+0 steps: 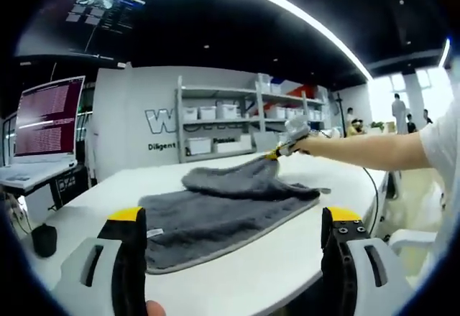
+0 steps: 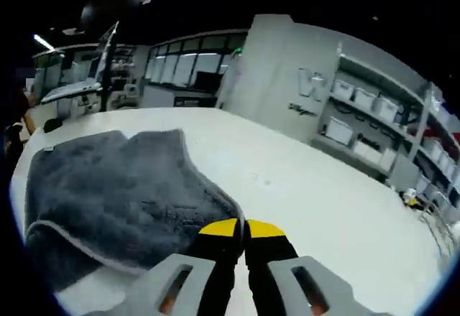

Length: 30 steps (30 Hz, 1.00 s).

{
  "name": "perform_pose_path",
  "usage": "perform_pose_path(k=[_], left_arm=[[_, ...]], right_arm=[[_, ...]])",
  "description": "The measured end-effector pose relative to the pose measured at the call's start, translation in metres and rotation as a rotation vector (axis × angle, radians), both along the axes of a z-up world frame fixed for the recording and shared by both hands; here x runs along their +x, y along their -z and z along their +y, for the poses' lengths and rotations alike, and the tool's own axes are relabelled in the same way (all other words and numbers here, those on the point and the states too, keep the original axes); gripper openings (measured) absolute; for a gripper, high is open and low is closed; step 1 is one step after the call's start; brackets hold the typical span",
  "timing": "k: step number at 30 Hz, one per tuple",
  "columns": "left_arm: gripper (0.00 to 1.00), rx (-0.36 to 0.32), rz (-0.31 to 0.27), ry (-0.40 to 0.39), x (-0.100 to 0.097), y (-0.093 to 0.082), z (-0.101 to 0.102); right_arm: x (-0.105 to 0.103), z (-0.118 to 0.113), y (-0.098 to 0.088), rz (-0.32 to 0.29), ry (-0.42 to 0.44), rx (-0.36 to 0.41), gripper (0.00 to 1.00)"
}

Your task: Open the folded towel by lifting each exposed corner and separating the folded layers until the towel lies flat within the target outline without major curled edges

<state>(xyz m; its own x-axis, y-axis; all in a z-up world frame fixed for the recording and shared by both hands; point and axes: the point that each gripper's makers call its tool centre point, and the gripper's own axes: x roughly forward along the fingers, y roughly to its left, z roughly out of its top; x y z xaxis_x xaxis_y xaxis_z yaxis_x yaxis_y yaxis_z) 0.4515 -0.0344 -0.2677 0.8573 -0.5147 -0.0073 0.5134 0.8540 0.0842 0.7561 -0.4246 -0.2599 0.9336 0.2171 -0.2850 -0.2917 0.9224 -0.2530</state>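
Note:
A grey towel (image 1: 215,212) lies on the white table (image 1: 287,258), its near part flat and its far part bunched into a raised fold. My left gripper (image 1: 233,222) hovers just short of the towel's near edge, jaws wide apart with nothing between them. My right gripper (image 1: 286,142), held out on a person's arm, pinches the towel's far corner and lifts it off the table. In the right gripper view my right gripper (image 2: 241,230) has its yellow-tipped jaws pressed together on the towel's (image 2: 122,190) pale-hemmed corner.
An open laptop (image 1: 47,118) stands on a side desk at left, and a small black object (image 1: 44,238) sits near the table's left edge. Shelves with white bins (image 1: 223,118) line the back wall. A white chair (image 1: 411,238) stands by the table's right side.

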Motion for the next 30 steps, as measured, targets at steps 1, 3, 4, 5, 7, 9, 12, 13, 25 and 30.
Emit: perform_pose_path(k=[1, 3, 4, 5, 7, 9, 12, 13, 25, 30], left_arm=[[0.99, 0.001, -0.002, 0.000, -0.001, -0.001, 0.000], [0.99, 0.004, -0.005, 0.002, -0.002, -0.002, -0.001], [0.99, 0.003, -0.007, 0.003, -0.002, -0.003, 0.000], [0.99, 0.003, -0.009, 0.004, -0.003, -0.004, 0.000], [0.99, 0.000, -0.015, 0.004, -0.004, -0.006, 0.000], [0.99, -0.005, -0.023, -0.003, -0.004, -0.009, 0.002], [0.99, -0.010, -0.032, -0.010, -0.003, -0.011, 0.003], [0.99, -0.013, -0.033, -0.010, -0.003, -0.012, 0.003], [0.99, -0.015, -0.008, -0.026, 0.002, -0.007, 0.012], [0.99, 0.013, 0.031, -0.036, 0.009, 0.006, 0.016]], right_arm=[[-0.004, -0.030, -0.010, -0.030, 0.099, 0.021, 0.00], [-0.024, -0.106, -0.026, -0.097, 0.329, 0.066, 0.00], [-0.038, -0.137, -0.029, -0.110, 0.412, 0.088, 0.00], [-0.053, -0.168, -0.027, -0.107, 0.490, 0.107, 0.00], [-0.088, -0.219, -0.005, -0.012, 0.606, 0.141, 0.00], [-0.120, -0.257, 0.013, 0.028, 0.713, 0.173, 0.00], [-0.183, -0.301, 0.055, 0.153, 0.850, 0.191, 0.00], [-0.196, -0.307, 0.064, 0.173, 0.865, 0.202, 0.00], [-0.224, -0.308, 0.076, 0.138, 0.766, 0.342, 0.29], [-0.233, -0.287, 0.032, -0.053, 0.625, 0.339, 0.38]])
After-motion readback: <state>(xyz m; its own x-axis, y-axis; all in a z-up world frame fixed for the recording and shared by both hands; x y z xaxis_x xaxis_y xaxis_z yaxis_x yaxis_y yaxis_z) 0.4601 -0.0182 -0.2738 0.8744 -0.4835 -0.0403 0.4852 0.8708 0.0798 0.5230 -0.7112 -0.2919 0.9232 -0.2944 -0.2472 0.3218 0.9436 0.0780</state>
